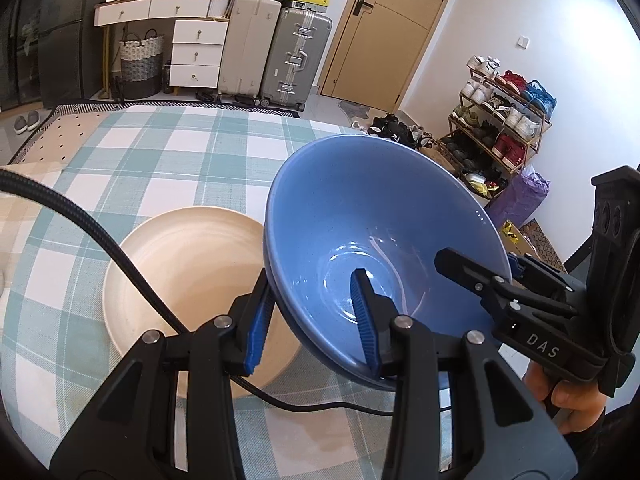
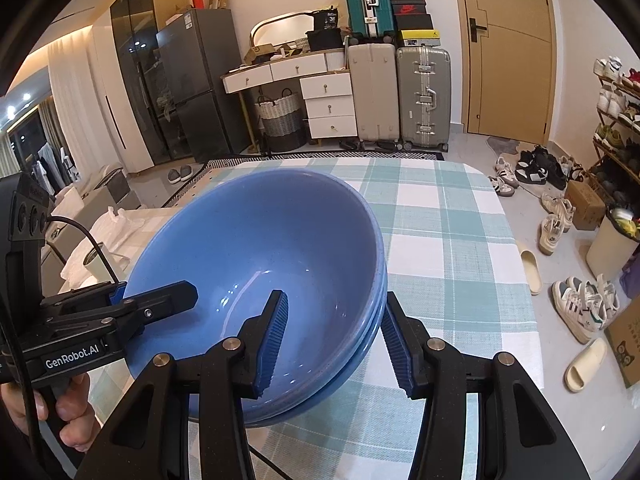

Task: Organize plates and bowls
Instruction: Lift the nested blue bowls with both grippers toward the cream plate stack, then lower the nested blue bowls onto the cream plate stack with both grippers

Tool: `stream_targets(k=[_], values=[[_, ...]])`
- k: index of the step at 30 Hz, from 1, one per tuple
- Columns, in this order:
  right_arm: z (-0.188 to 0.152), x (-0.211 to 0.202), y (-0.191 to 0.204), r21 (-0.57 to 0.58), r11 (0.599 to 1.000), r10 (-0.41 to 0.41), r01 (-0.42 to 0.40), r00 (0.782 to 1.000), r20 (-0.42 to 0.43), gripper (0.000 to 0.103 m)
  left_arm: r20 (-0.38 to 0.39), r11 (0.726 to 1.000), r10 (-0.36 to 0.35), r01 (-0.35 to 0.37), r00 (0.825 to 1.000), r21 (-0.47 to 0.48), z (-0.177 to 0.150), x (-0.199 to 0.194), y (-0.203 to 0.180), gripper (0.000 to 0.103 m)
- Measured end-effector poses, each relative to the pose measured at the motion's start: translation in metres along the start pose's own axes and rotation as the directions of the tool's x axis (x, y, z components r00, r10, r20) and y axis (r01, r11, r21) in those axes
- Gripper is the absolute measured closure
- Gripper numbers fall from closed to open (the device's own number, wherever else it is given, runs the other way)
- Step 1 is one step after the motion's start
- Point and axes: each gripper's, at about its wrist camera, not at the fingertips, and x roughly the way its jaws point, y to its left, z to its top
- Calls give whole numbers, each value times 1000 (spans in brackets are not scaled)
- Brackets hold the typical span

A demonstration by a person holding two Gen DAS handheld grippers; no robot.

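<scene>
Two nested blue bowls (image 1: pixel 372 216) (image 2: pixel 256 248) are held between both grippers above the checked tablecloth (image 1: pixel 168 160). My left gripper (image 1: pixel 312 320) straddles their left rim, one finger inside and one outside, shut on the rim. My right gripper (image 2: pixel 336 336) straddles the right rim the same way, shut on it; it also shows in the left wrist view (image 1: pixel 492 276). The left gripper shows in the right wrist view (image 2: pixel 160 300). A cream plate (image 1: pixel 192 280) lies on the cloth to the left of the bowls, partly under them.
A black cable (image 1: pixel 100 240) crosses over the cream plate. The table edge (image 2: pixel 516 248) drops to a floor with shoes and slippers on the right. Suitcases (image 1: pixel 276 48), drawers and a shoe rack (image 1: pixel 500 120) stand beyond the table.
</scene>
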Motion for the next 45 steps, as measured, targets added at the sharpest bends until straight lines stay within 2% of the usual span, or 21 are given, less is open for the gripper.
stream_targets(k=[13, 26, 38, 45], values=[[-2, -10, 52, -62, 997, 35, -35, 999, 7, 54, 39, 998, 43, -42, 998, -38, -27, -70, 29, 68], [15, -2, 101, -106, 991, 85, -83, 996, 12, 54, 68, 992, 105, -99, 992, -79, -22, -113, 73, 68], [31, 37, 118, -107, 987, 118, -120, 993, -30, 54, 56, 983, 153, -146, 987, -110, 3, -101, 109, 68], [36, 60, 119, -103, 987, 121, -126, 991, -53, 54, 31, 979, 164, -159, 986, -125, 15, -72, 122, 68]])
